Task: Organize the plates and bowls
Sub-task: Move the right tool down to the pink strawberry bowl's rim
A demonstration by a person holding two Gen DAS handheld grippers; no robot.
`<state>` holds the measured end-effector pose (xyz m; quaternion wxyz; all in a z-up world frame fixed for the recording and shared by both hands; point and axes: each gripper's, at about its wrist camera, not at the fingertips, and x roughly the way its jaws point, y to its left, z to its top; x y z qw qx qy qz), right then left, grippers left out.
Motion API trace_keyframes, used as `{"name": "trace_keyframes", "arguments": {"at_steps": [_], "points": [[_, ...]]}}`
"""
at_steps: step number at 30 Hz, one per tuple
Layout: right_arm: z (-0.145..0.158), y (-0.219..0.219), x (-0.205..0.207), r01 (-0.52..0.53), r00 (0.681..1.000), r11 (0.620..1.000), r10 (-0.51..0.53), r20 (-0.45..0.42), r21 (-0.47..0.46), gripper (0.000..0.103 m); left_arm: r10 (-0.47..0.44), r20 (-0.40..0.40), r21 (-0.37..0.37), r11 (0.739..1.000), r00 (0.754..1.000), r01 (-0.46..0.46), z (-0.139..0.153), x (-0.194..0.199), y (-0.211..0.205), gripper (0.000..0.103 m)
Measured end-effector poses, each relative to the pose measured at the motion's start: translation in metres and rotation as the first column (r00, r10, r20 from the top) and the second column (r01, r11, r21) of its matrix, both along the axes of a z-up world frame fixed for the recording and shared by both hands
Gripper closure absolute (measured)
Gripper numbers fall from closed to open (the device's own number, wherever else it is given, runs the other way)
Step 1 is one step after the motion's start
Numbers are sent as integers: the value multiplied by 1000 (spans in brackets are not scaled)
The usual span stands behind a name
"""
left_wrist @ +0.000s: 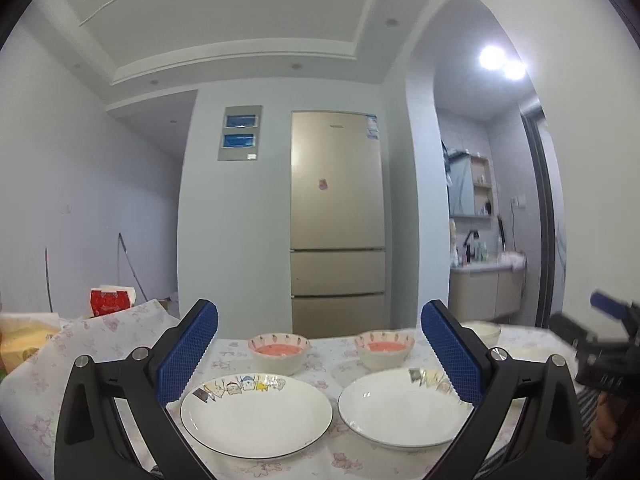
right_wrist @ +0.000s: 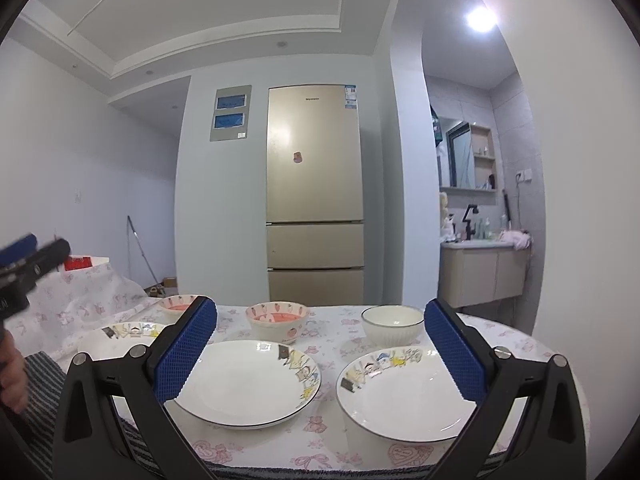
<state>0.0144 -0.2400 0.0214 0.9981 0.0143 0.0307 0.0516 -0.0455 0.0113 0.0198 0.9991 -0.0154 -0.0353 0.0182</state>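
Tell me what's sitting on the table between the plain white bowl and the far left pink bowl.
Another pink bowl with strawberry print sits between the white bowl and the far-left pink bowl, seen in the right wrist view.

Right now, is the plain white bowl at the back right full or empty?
Empty. In the right wrist view the white bowl stands upright on the table, and its inside shows only bare white, nothing in it.
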Motion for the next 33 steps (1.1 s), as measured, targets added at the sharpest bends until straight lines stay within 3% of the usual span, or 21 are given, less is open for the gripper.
{"name": "trace_keyframes", "arguments": {"at_steps": [2,6,12,14,18,22,33], "points": [[4,1,-2,6,1000,1000,-5,14,-12,0,19,20,-32,999,1000,-19,10,-9,6,0],[16,1,-11,76,995,997,-77,67,13,0,46,22,14,999,999,-47,38,-17,9,0],[67,2,-25,21,998,1000,-21,64,-5,0,28,18,44,999,999,-29,85,-25,16,0],[84,5,-31,49,996,998,-46,76,-30,0,47,10,65,997,999,-48,101,-24,14,0],[117,10,-34,53,994,998,-50,102,-26,0,65,42,39,997,997,-66,128,-20,16,0],[154,12,-22,37,996,999,-40,85,37,0,59,48,-26,998,997,-58,163,-10,28,0],[256,41,51,-32,991,994,18,131,102,0,131,131,-66,990,983,-123,237,18,42,0]]}}
